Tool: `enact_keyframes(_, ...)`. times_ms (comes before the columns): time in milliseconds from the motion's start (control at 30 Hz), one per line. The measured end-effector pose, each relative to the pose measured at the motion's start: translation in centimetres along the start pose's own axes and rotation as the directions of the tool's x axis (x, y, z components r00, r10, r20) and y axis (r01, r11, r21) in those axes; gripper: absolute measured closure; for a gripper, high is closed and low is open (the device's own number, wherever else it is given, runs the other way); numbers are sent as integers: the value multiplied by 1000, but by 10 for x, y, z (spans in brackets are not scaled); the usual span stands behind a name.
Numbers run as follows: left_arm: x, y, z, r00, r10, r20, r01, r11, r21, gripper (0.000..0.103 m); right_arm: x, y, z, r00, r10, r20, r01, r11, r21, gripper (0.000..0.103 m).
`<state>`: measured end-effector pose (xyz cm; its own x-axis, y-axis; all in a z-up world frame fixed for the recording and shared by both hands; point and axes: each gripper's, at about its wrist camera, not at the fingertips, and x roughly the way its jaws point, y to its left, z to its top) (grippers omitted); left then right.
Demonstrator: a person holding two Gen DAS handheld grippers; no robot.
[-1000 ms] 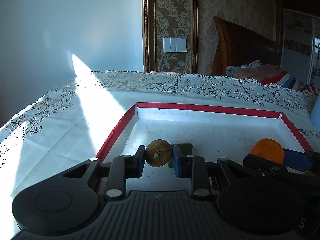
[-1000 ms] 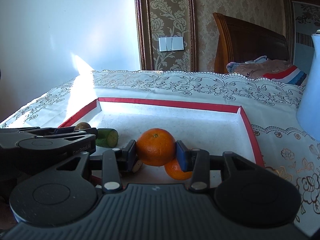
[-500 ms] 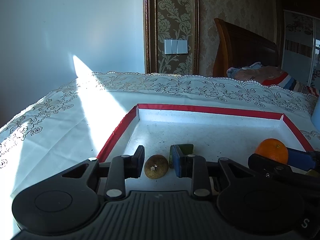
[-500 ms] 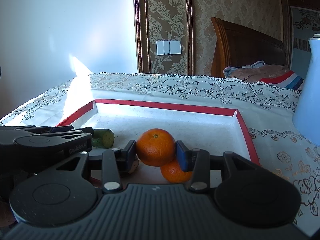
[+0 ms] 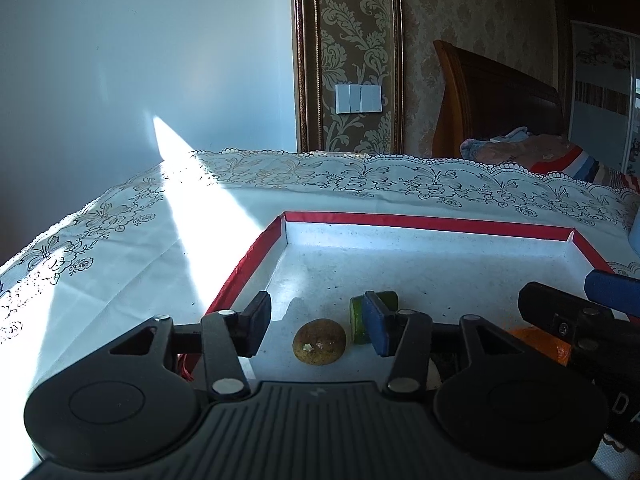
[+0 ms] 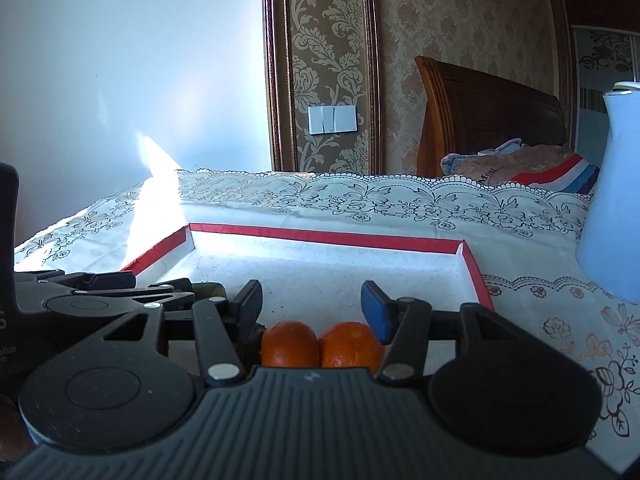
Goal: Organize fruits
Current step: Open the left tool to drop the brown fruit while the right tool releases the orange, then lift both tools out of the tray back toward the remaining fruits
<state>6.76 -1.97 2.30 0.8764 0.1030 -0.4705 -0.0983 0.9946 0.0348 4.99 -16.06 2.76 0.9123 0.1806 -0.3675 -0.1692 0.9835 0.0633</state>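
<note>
A red-rimmed white tray (image 5: 424, 222) lies on the lace tablecloth; it also shows in the right wrist view (image 6: 320, 236). In the left wrist view a brown kiwi (image 5: 319, 342) rests on the tray floor between the jaws of my open left gripper (image 5: 318, 324). A green cucumber piece (image 5: 360, 316) lies just behind the right fingertip. In the right wrist view my right gripper (image 6: 314, 308) is open above two oranges (image 6: 290, 344) (image 6: 350, 344) that sit side by side on the tray. An orange (image 5: 538, 342) shows partly behind the right gripper in the left view.
A pale blue jug (image 6: 612, 200) stands on the tablecloth right of the tray. The left gripper's body (image 6: 100, 304) fills the left of the right wrist view. A wall, light switch and wooden headboard lie beyond the table's far edge.
Both grippers opened. The left one let the kiwi down onto the tray; the right one released its orange beside the other orange. Both have drawn back slightly.
</note>
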Motion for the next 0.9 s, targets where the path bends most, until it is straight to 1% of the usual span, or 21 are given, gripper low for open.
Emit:
enact_keyframes(133,-1,2,0,1000,1,4,-1,1000,-6,54,-1,-3,0,1000,-7,7,7,1000,10,50)
enact_keyframes(167,-2,3,1,1000,2,6,-2,1000,-10,54,-2,-5,-1,1000,-10,11,10,1000,16,49)
enact_keyframes(200,-3,3,1,1000,2,10,-2,1000,-15,53,-3,-6,0,1000,-15,17,14,1000,24,45)
enact_keyframes(233,-5,4,2,1000,3,15,-2,1000,-20,53,-4,-8,0,999,-21,25,20,999,33,38)
enact_keyframes(267,-6,6,2,1000,2,21,-1,1000,-25,53,-5,-10,0,999,-25,34,24,999,41,36)
enact_keyframes(433,-12,10,4,999,-3,44,5,999,-37,53,-10,-17,2,998,-27,50,24,998,65,36)
enact_keyframes(533,-21,14,5,998,-16,65,19,999,-47,53,-17,-27,6,998,-22,67,15,995,98,36)
enact_keyframes(633,-33,22,4,996,-43,84,49,997,-63,53,-27,-41,9,998,4,67,-14,988,152,36)
enact_keyframes(700,-44,28,1,994,-51,101,57,997,-61,53,-39,-52,8,997,48,62,-60,980,192,36)
enact_keyframes(800,-61,39,-6,990,-73,123,80,996,-51,53,-57,-55,-1,995,95,41,-101,979,175,36)
enact_keyframes(900,-75,51,-16,987,-88,131,95,994,-50,42,-69,-52,-18,991,137,0,-136,980,144,36)
